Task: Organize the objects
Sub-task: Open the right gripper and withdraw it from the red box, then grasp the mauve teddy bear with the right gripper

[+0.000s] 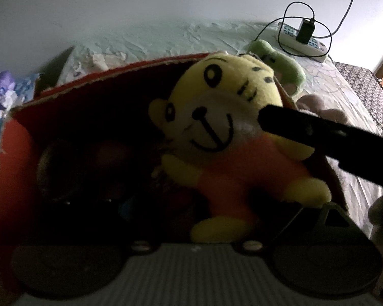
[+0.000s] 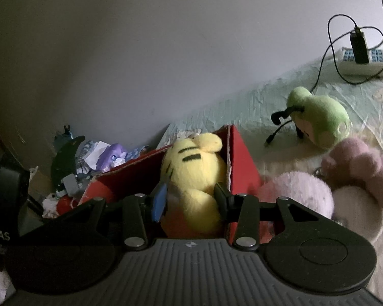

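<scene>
Fuzzy plush tiger (image 2: 194, 178), seemingly cardboard box (image 2: 242, 168)

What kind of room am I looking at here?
Probably a bedroom: plush toys such as a green plush lie on a wrinkled bed sheet against a wall, with a power strip on it.

Right gripper (image 2: 191, 196) clamped; left gripper's state unclear.

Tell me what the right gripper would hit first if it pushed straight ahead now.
The yellow tiger plush: the right gripper has a finger on each side of it. Beyond it is probably the red box wall, though depth is unclear.
</scene>
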`<state>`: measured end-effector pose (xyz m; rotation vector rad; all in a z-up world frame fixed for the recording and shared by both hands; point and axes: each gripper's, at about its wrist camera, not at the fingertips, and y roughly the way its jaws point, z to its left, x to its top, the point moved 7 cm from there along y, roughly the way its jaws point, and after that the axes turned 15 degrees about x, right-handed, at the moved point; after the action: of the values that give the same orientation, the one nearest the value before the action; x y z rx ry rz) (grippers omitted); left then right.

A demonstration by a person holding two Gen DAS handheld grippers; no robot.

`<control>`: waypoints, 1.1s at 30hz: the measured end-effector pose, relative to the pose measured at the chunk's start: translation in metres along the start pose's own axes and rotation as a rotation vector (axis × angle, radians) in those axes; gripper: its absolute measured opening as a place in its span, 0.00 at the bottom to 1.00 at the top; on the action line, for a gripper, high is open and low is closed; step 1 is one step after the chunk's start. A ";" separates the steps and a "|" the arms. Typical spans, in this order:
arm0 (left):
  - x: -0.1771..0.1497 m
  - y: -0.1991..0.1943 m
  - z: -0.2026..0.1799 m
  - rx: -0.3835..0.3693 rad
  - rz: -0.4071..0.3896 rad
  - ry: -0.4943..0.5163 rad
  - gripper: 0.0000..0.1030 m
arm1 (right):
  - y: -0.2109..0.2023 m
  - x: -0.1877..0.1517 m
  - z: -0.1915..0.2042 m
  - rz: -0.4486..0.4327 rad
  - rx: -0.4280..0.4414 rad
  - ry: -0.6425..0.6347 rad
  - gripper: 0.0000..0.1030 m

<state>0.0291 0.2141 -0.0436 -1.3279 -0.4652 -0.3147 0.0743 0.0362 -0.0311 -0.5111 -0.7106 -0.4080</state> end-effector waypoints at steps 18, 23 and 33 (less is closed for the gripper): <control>-0.018 -0.041 -0.001 0.157 -0.029 -0.033 0.89 | -0.043 -0.012 0.008 -0.002 0.088 0.053 0.43; -0.022 -0.054 -0.003 0.179 -0.038 -0.066 0.89 | -0.062 -0.015 0.002 -0.009 0.108 0.065 0.44; -0.020 -0.103 -0.028 0.115 -0.168 -0.057 0.89 | -0.122 -0.023 -0.044 -0.070 0.054 0.131 0.44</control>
<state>-0.0332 0.1634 0.0294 -1.1904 -0.6362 -0.3845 0.0181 -0.0828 -0.0386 -0.4059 -0.6127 -0.4818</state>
